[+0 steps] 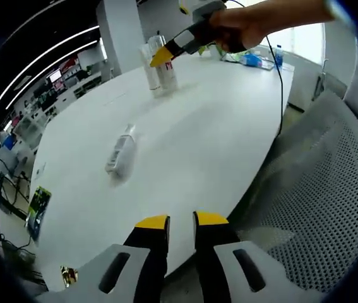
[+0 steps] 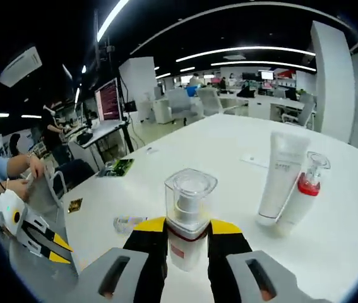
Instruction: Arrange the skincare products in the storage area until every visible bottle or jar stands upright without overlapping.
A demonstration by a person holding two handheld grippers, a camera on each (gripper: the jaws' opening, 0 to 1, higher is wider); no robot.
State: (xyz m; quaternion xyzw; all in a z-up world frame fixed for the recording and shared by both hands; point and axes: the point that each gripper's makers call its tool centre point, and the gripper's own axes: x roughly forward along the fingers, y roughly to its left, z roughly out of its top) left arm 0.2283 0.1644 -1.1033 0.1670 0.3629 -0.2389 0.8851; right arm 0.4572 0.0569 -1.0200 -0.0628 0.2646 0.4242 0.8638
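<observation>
In the right gripper view, the right gripper (image 2: 187, 227) has its yellow-tipped jaws closed against the sides of a pump bottle (image 2: 187, 218) with a clear square cap, holding it upright just above or on the white table (image 2: 229, 145); whether its base touches the surface cannot be told. Just past the jaws on the left, a small clear bottle (image 2: 128, 223) lies on its side on the tabletop. To the right and a little farther off, a white tube (image 2: 281, 177) stands upright on its cap, and a pump bottle with a red collar (image 2: 302, 196) stands touching or just beside it. At the left edge the left gripper (image 2: 51, 248) comes into sight near the table's rim. Farther back are desks, monitors and office chairs, with people seated at the left. In the left gripper view, the left gripper (image 1: 181, 221) sits at the near edge of the table (image 1: 216, 126) with its jaws nearly together and nothing between them. Near the middle of the table the small clear bottle (image 1: 120, 151) lies flat, well apart from the others. Beyond it, a hand (image 1: 242, 28) holds the right gripper (image 1: 161, 55) beside the upright tube (image 1: 148, 66) and bottle (image 1: 166, 69). A grey mesh chair (image 1: 311, 189) stands at the right.
</observation>
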